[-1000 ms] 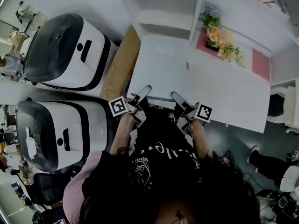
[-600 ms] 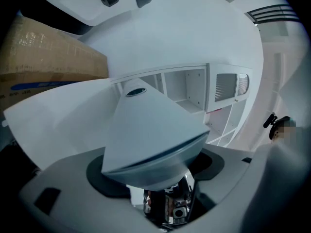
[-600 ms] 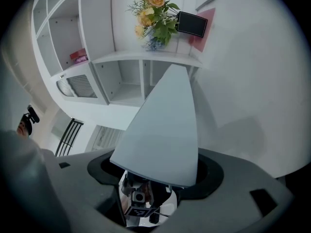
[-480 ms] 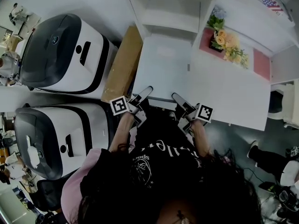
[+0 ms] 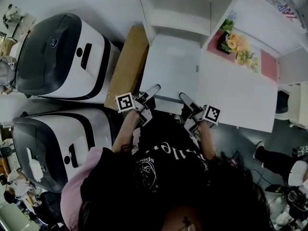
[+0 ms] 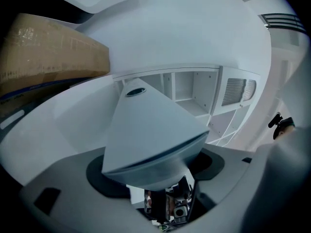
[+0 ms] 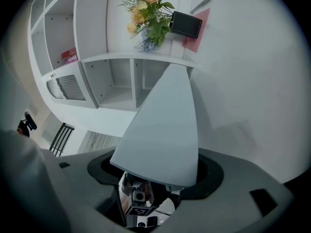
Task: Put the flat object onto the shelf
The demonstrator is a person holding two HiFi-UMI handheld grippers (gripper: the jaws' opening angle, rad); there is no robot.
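Clamping white board (image 5: pixel 171 66) near edge: left tongs (image 5: pixel 150 91), right tongs (image 5: pixel 186 100) shut tight, angled inward.

Soft, even white light leaves the board (image 5: pixel 171 69) pale, almost textureless. Right of the board a faint shadow lies on the table (image 7: pixel 252 72). Below the board the head view is dim. Gripper views bow, corners black; the board's near edge blurs.

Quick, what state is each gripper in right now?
Left gripper: closed on the near edge of the white flat board.
Right gripper: closed on the same board's near edge.
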